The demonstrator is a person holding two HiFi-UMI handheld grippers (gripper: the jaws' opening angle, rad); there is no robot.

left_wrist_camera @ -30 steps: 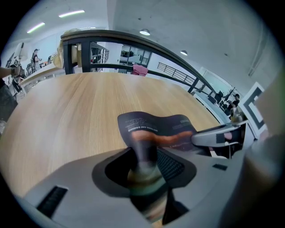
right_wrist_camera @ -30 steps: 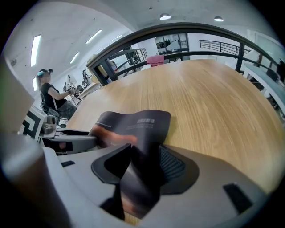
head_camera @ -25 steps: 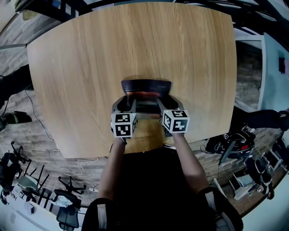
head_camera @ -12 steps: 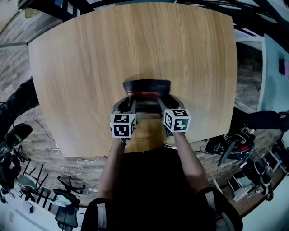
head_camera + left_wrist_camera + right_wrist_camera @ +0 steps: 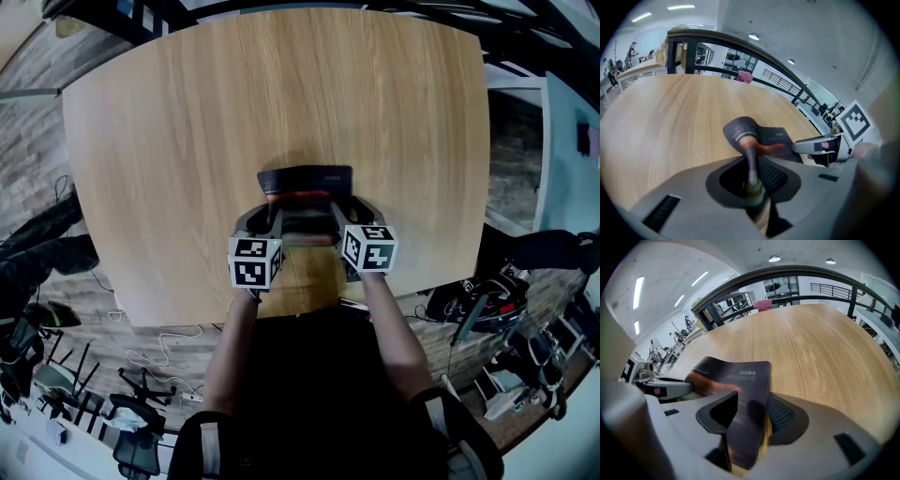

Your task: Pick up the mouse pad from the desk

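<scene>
In the left gripper view, the left gripper [image 5: 752, 171] is seen with its jaws closing on the near left edge of the mouse pad [image 5: 774, 138]. That edge is stood upright between the jaws and laid against the ribbed inner face. The rest of the pad is curled down onto the wooden desk [image 5: 670, 117], well in from the desk's rim. In the right gripper view, the right gripper [image 5: 749, 420] is clenched on the near right edge, and the dark sheet is bent up through its jaws.

The step in hand is judged to be the securing of the second grip before the lift. It is best done if the left closing is completed before anything is raised, so that the edge is pinched fully and not merely by its lip. The two grippers should then be raised together and kept level with one another, since a limp sheet held along one side can be expected to sag and drag its far edge over the wood. A pull apart should be avoided, as the pad could be slid out of the lighter grip.

Small white print is carried on the pad's far part, but it cannot be read, and no brand can be made out. An orange streak is seen across the dark face. Black-and-white square markers are shown on the left marker cube [image 5: 255, 262] and the right marker cube [image 5: 367, 248].
</scene>
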